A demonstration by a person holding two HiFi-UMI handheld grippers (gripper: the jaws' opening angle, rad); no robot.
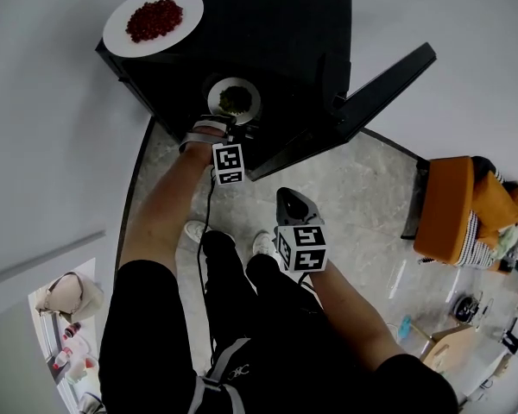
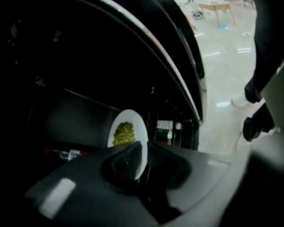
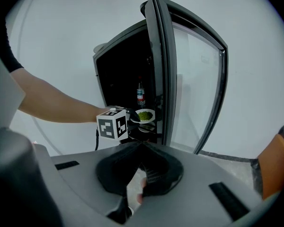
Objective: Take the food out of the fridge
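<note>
A white plate of green food [image 1: 234,100] hangs at the mouth of the black fridge [image 1: 268,33]. My left gripper [image 1: 230,122] is shut on its near rim. In the left gripper view the plate [image 2: 128,135] stands tilted on edge, its rim pinched between the two dark jaws. The right gripper view shows the same plate [image 3: 144,115] just outside the fridge's dark inside, with the left gripper [image 3: 134,120] on it. My right gripper [image 1: 291,202] hangs low by my legs, shut with nothing in it [image 3: 141,148]. A second white plate with red food [image 1: 154,20] rests on top of the fridge.
The fridge's glass door [image 1: 388,83] stands open to the right of the plate. A bottle [image 3: 140,96] stands inside on a shelf, and small jars [image 2: 164,130] sit lower down. An orange chair [image 1: 453,210] is at the right. A wooden table [image 2: 218,6] stands far off.
</note>
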